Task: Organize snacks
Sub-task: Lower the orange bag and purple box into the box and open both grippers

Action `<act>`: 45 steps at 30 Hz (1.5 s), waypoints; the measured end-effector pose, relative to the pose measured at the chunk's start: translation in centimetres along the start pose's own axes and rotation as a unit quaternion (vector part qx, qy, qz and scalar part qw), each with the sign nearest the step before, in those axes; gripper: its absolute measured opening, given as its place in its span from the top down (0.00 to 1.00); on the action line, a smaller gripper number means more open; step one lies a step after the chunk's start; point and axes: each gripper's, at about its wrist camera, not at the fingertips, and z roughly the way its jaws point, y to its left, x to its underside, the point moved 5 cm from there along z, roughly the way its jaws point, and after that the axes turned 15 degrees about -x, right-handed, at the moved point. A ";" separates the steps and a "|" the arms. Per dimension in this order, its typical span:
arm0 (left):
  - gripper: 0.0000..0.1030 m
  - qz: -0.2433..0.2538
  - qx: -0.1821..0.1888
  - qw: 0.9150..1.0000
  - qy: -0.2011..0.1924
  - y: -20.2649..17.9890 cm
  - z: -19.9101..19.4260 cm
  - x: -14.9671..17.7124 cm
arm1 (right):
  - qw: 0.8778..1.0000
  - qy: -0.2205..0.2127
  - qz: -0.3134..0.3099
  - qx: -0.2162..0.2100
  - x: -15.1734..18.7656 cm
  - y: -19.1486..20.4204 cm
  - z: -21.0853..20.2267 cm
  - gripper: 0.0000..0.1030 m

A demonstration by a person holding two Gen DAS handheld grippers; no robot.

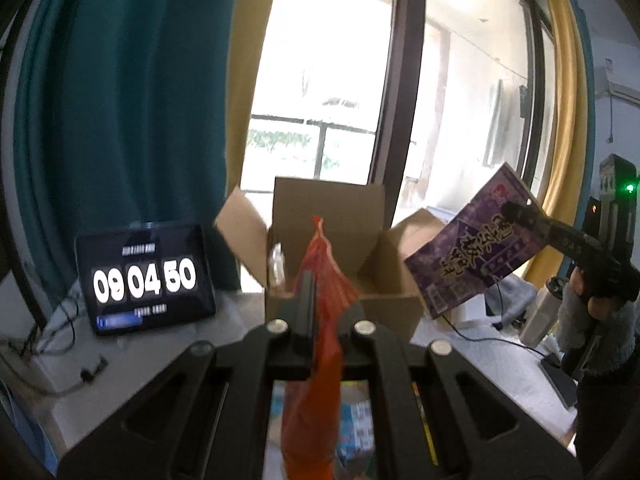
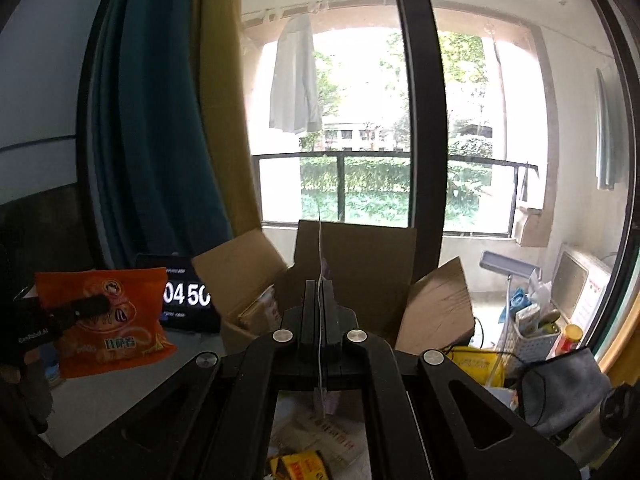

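My left gripper (image 1: 318, 284) is shut on an orange snack bag (image 1: 316, 360), held edge-on in front of an open cardboard box (image 1: 340, 216). In the right wrist view the same orange bag (image 2: 108, 320) shows face-on at the left, held above the table. My right gripper (image 2: 319, 292) is shut on a purple snack bag, seen edge-on as a thin strip (image 2: 320, 344). In the left wrist view that purple bag (image 1: 476, 248) hangs to the right of the box, pinched by the right gripper (image 1: 516, 212). The box (image 2: 356, 256) holds a packet (image 2: 260, 312).
A tablet showing a clock (image 1: 146, 280) stands left of the box on the white table (image 1: 120, 372). More snack packets (image 2: 312, 448) lie on the table below the grippers. Clutter, a basket (image 2: 536, 340) and a grey cloth (image 2: 560, 388) sit at the right. A window is behind.
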 end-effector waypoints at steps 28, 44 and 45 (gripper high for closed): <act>0.96 0.013 0.030 0.999 -0.040 -4.3 13.6 -6.4 | 0.997 0.012 -0.002 0.070 -2.0 -7.7 9.5 1.00; 0.18 0.023 0.002 0.998 0.050 -6.2 22.2 -3.8 | 0.994 0.101 -0.012 0.025 0.3 -7.4 16.6 0.46; 0.18 0.023 0.001 0.998 0.052 -6.0 22.1 -3.9 | 0.995 0.098 -0.015 0.017 0.2 -6.8 16.4 0.46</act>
